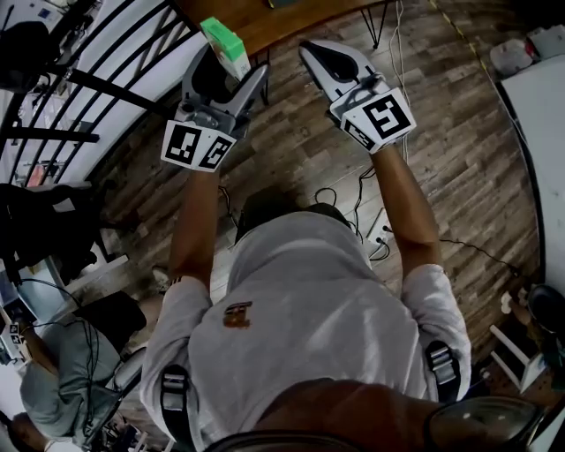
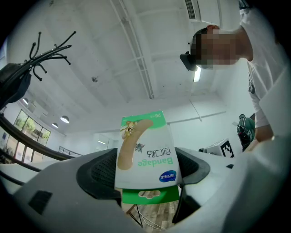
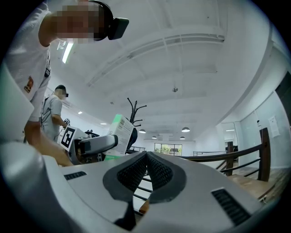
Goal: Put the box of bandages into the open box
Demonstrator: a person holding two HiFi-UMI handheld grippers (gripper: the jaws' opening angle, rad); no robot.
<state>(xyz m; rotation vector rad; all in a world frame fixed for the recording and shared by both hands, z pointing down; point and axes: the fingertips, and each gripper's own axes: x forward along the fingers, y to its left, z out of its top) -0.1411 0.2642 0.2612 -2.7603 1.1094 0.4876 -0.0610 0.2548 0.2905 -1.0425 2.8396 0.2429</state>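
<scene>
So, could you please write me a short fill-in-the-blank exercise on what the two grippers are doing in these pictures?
1. The left gripper clamps a white and green box labelled ____.
2. The right gripper has its jaws ____, with nothing between them.
3. The floor beneath the person is made of ____ planks.

Missing words: Bandage; shut; wood.

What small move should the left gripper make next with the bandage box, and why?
Probably tilt the left gripper down toward the wooden table, jaws kept shut. It grips the box of bandages but points at the ceiling, and no open box is in view; the right gripper is shut, empty.
</scene>
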